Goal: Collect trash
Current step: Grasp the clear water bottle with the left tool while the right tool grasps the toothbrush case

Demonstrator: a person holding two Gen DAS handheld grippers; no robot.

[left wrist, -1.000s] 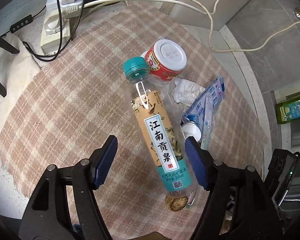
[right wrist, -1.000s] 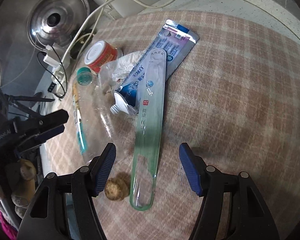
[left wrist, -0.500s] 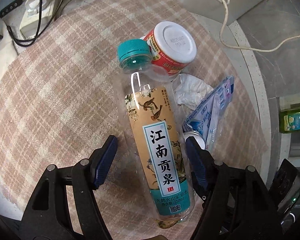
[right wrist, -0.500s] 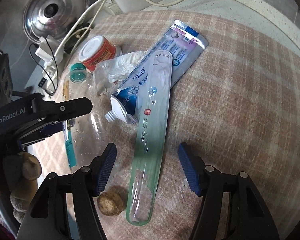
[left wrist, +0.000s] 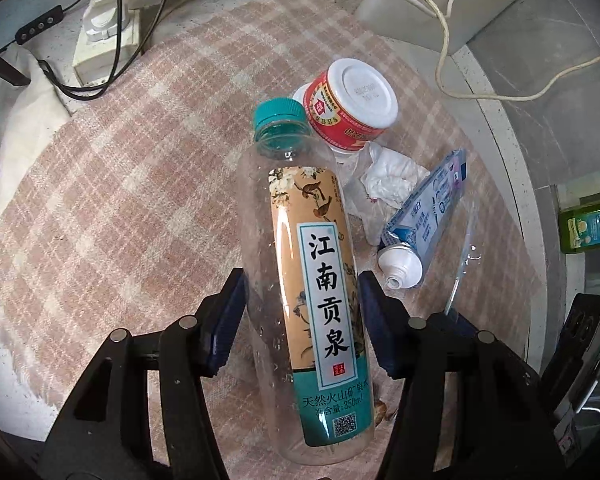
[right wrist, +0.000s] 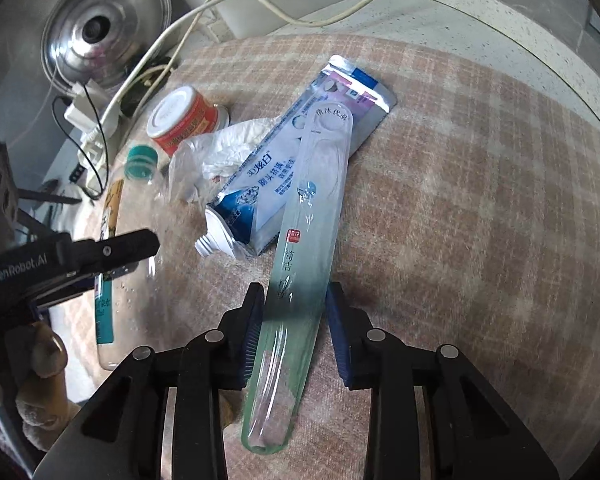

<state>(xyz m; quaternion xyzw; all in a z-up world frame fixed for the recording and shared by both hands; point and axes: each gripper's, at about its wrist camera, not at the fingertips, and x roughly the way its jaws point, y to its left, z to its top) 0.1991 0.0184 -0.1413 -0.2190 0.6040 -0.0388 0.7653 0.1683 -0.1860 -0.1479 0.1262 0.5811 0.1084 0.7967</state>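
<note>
The left gripper [left wrist: 302, 312] has its jaws clamped mid-label on the empty bottle [left wrist: 308, 288], light and easily crushed, while the right gripper [right wrist: 293, 328] pinches the thin, slippery toothbrush case [right wrist: 304, 248] near its lower end.

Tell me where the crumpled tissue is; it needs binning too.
In the left wrist view the crumpled tissue lies right of the water bottle, just below the red jar and left of the toothpaste tube.

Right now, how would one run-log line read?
left gripper: shut on water bottle | right gripper: shut on toothbrush case | remaining: toothpaste tube, tissue, red jar
</note>
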